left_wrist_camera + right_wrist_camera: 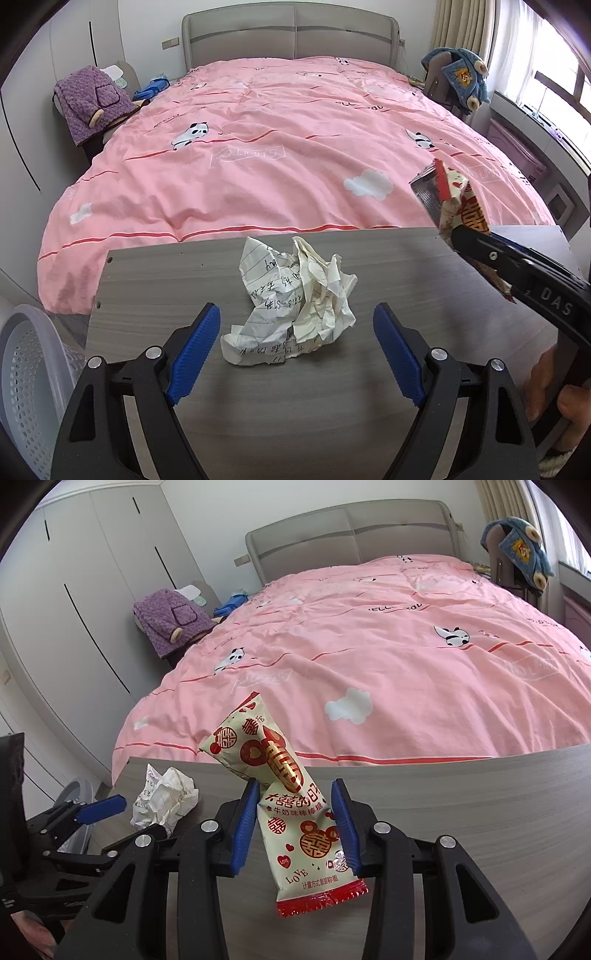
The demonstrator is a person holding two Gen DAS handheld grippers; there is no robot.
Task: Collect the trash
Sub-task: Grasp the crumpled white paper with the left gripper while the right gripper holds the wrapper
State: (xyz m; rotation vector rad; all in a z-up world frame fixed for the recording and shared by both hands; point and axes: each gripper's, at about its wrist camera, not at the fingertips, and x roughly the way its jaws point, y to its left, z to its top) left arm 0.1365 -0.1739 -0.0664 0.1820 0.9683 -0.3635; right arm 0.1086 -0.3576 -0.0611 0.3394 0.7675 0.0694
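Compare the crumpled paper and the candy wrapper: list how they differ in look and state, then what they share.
The crumpled paper is white, lined and handwritten; the candy wrapper is glossy cream with red print.
The paper is balled up; the wrapper is long and mostly flat.
The paper lies on the table between the open left tongs; the wrapper is pinched in the right tongs, off the table.
Both look like trash.

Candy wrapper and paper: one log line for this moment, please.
right gripper: shut on candy wrapper | left gripper: open around crumpled paper | table | basket left
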